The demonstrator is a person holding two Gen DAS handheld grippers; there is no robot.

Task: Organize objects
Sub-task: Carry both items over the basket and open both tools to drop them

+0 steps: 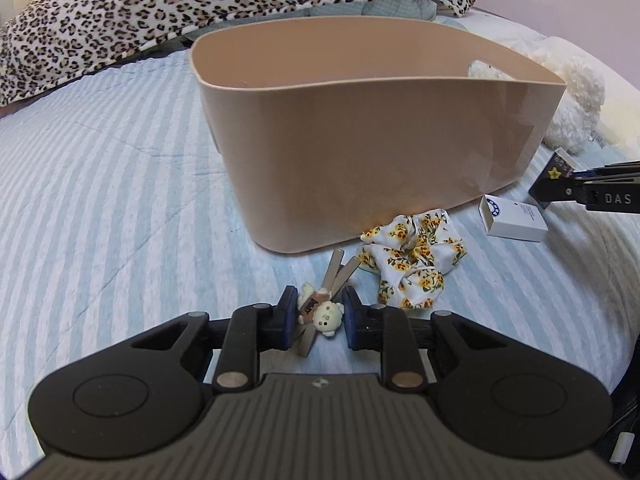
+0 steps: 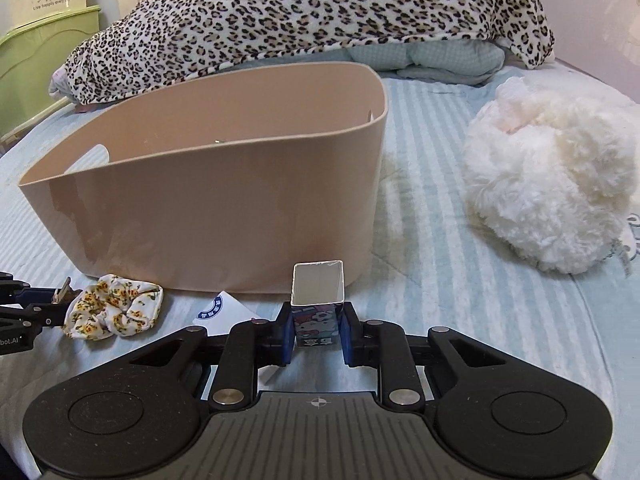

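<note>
A tan plastic bin (image 1: 360, 152) stands on the striped bed, also in the right wrist view (image 2: 208, 208). My left gripper (image 1: 319, 312) is shut on a bunch of keys with a small cream bear charm (image 1: 326, 314), low over the bed in front of the bin. My right gripper (image 2: 317, 328) is shut on a small open-topped cartoon-printed box (image 2: 317, 300), near the bin's right front corner. A floral scrunchie (image 1: 412, 264) lies between the grippers, also in the right wrist view (image 2: 116, 308). A white box (image 1: 514, 220) lies beside it.
A fluffy white plush (image 2: 556, 176) lies right of the bin. A leopard-print blanket (image 2: 312, 16) is piled behind it. A green plastic crate (image 2: 36, 60) stands off the bed at far left. The striped bedsheet (image 1: 100, 184) stretches left of the bin.
</note>
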